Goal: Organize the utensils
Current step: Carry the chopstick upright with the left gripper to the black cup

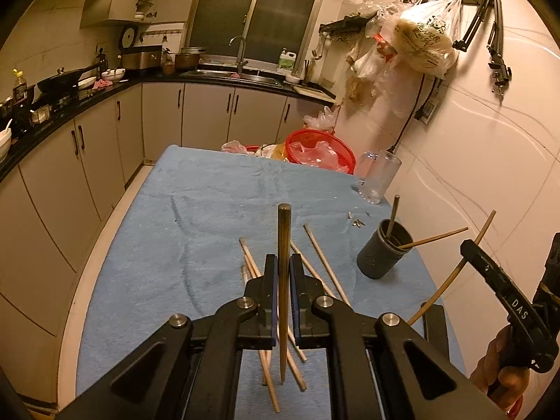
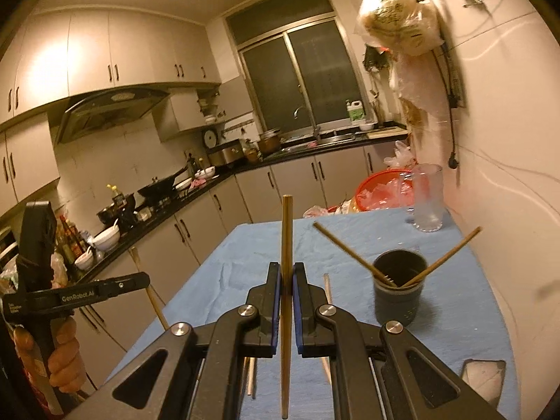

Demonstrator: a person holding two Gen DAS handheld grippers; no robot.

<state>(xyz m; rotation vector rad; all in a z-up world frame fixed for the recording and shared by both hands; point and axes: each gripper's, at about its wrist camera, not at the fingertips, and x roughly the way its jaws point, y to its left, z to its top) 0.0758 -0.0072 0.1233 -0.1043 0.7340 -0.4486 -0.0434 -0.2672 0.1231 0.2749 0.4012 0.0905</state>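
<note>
Left gripper [image 1: 282, 273] is pinched on a dark chopstick [image 1: 284, 245], held upright across the jaws. Right gripper [image 2: 287, 280] is clamped on a lighter chopstick [image 2: 287, 238], also upright. The dark holder cup [image 1: 383, 252] is seen ahead and to the right of both, on the blue cloth [image 1: 196, 210] near the wall-side edge; the right gripper is judged nearer. Its mouth is partly taken by leaning sticks, so room for insertion is tight. Loose chopsticks [image 1: 325, 262] are left lying on the cloth under the left gripper. Open cloth is available left of the cup.
</note>
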